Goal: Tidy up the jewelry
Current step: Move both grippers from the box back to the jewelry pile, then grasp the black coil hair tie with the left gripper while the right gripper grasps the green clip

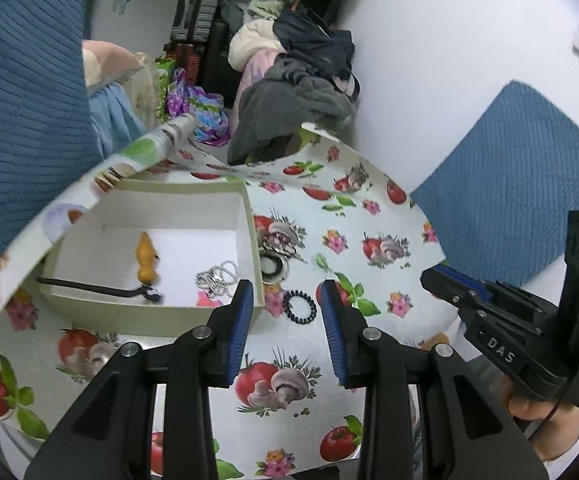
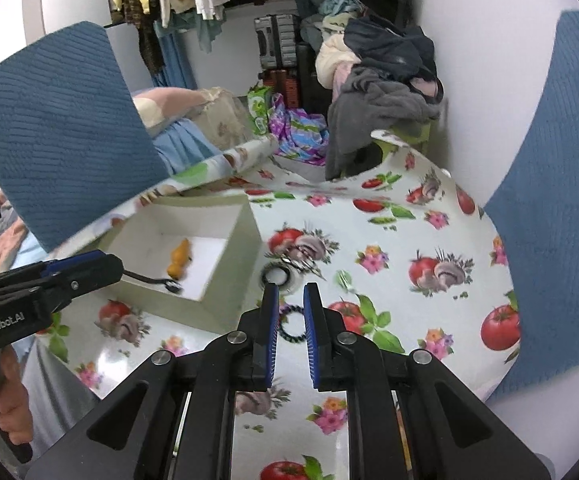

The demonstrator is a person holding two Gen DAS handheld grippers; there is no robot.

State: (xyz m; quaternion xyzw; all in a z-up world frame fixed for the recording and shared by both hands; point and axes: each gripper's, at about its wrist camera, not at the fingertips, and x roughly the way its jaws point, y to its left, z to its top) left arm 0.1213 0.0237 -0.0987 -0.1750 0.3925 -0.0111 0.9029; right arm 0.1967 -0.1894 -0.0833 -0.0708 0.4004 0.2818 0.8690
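Observation:
A white open box [image 1: 249, 216] [image 2: 229, 276] stands on the patterned tablecloth. Inside it lie an orange ornament [image 1: 146, 258] [image 2: 180, 260], a silver chain [image 1: 217, 280], a black strap [image 1: 101, 290] and a pink piece [image 1: 208, 301]. On the cloth to the right of the box lie a black spiral hair tie [image 1: 299, 307] [image 2: 291, 325], a ring-shaped piece [image 1: 273, 266] [image 2: 279, 276] and silver earrings [image 1: 279, 246] [image 2: 301, 264]. My left gripper [image 1: 287, 292] is open and empty, above the hair tie. My right gripper [image 2: 291, 294] is partly open and empty, just over the hair tie.
Blue cushions [image 1: 521, 184] [image 2: 61, 128] flank the table [image 2: 409, 240]. The tablecloth's far edge curls up [image 1: 157, 140]. Piled clothes [image 1: 301, 80] and a suitcase [image 1: 195, 12] stand behind. The right gripper's body [image 1: 521, 328] sits at the table's right edge; the left one's body [image 2: 29, 292] is beside the box.

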